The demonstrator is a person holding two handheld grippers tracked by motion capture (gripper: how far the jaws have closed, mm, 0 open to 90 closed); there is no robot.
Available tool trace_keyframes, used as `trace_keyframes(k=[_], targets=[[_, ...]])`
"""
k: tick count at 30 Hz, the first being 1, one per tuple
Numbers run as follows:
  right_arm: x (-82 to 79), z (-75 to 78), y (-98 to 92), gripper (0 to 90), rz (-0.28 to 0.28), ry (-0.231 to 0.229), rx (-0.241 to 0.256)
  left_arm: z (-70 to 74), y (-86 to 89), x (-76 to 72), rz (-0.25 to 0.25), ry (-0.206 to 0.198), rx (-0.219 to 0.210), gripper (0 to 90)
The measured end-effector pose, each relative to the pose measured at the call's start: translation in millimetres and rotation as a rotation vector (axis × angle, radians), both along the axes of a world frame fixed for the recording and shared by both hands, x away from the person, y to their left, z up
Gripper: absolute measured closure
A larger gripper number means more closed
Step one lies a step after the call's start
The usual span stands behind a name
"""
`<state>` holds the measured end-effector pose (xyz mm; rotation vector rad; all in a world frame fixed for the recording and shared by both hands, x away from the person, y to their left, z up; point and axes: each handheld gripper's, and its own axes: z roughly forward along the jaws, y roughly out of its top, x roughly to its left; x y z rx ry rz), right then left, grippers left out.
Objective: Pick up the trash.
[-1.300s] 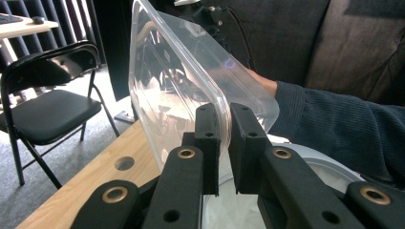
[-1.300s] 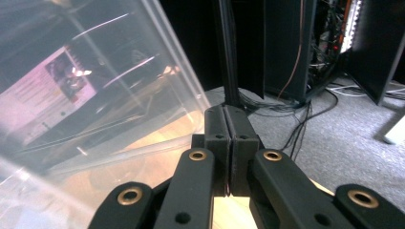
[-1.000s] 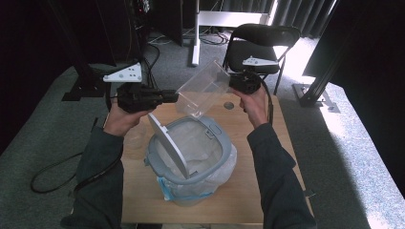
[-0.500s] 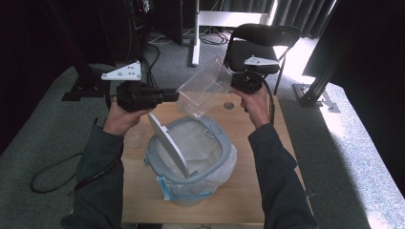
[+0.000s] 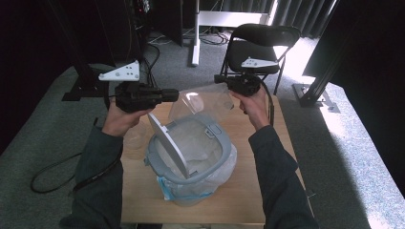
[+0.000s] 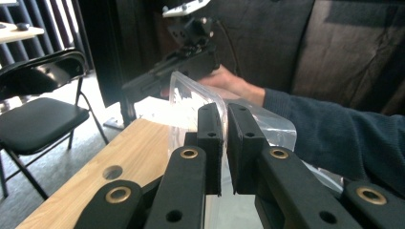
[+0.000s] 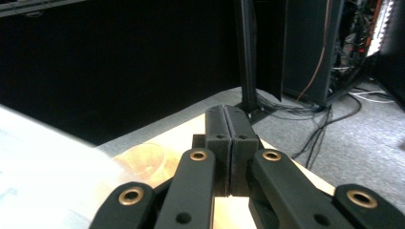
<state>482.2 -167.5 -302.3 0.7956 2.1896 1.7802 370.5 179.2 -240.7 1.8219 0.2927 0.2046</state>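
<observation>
I held a clear plastic bag (image 5: 203, 101) stretched in the air between my two tongs, above the grey bin (image 5: 191, 160) on the table (image 5: 258, 191). My left tongs (image 5: 175, 95) were pinched nearly together on the bag's one edge, and my right tongs (image 5: 220, 78) were pressed tight on the other edge. The bin's lid (image 5: 167, 143) stood tilted up beneath the bag.

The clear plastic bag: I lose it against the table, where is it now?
In the high view the clear plastic bag hangs stretched between the left tongs and right tongs, above the far rim of the lined grey bin.
</observation>
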Motion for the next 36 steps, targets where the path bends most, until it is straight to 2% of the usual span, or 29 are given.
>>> trace_keyframes(k=[16,23,26,29,33,36], targets=[[-5.9,0.5,-0.3,89.2,0.033,-0.004,-0.023,1.7,1.2,-3.8,-0.011,-0.011,0.0,84.1],[-7.7,0.4,1.4,89.0,0.048,-0.006,-0.033,2.1,5.9,-4.5,-0.05,-0.012,-0.036,80.1],[-7.8,-0.2,2.2,89.0,0.056,-0.004,-0.036,2.0,6.0,-5.4,-0.057,-0.011,-0.032,78.4],[-8.1,-0.7,3.9,88.6,0.067,-0.003,-0.039,0.0,2.9,-5.2,-0.074,-0.001,-0.007,76.6],[-8.5,-1.2,5.4,88.7,0.082,-0.007,-0.034,-1.6,3.4,-2.0,-0.082,0.014,-0.018,75.5],[-8.8,-1.4,4.9,88.7,0.102,-0.015,-0.03,-1.4,3.8,-2.9,-0.081,0.006,-0.018,75.2]])
